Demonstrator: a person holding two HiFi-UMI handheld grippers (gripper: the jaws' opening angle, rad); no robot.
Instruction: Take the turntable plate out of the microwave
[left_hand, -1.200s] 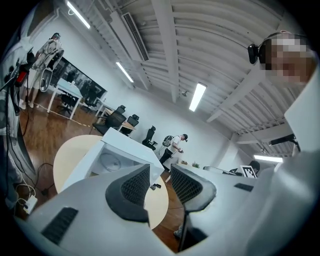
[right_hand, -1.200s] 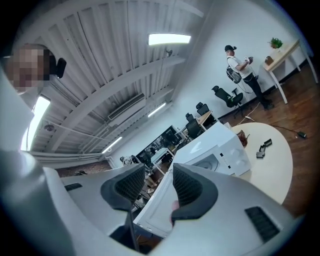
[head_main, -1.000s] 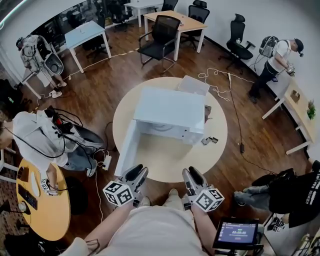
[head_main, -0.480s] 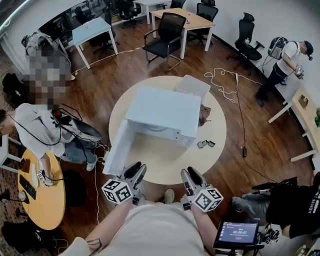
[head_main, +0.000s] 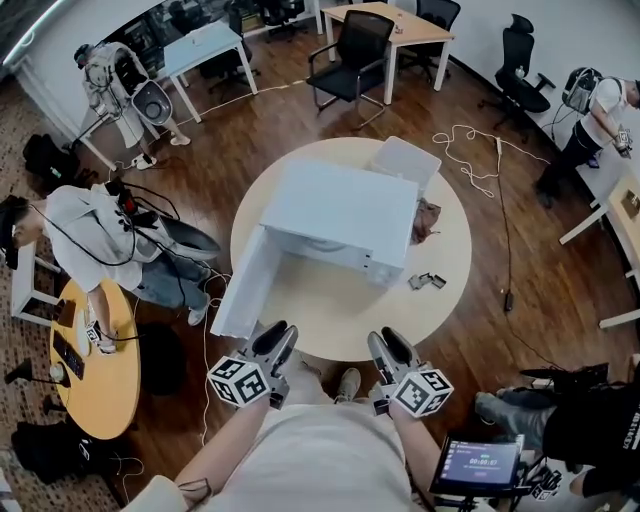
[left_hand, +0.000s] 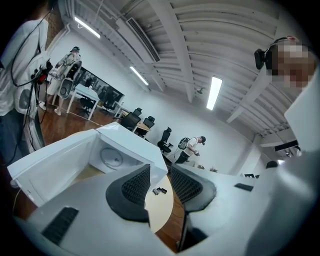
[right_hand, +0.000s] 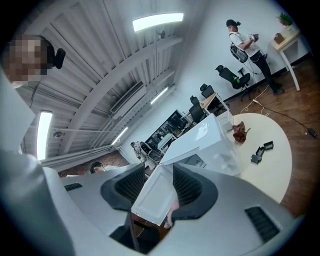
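We hold the left gripper (head_main: 275, 332) and right gripper (head_main: 386, 340) at the near edge of the round table (head_main: 330, 325). Both have their jaws apart with nothing between them. The microwave (head_main: 340, 210) stands ahead of both, its door (head_main: 240, 285) swung open toward the left gripper. The turntable plate (left_hand: 111, 156) lies inside the cavity, well beyond the left gripper's jaws.

An open-plan office or lab room: black office chairs (head_main: 352, 58) at rectangular desks (head_main: 400, 22), wooden floor (head_main: 200, 190) with trailing cables (head_main: 465, 129), strip lights (left_hand: 215, 92) overhead.
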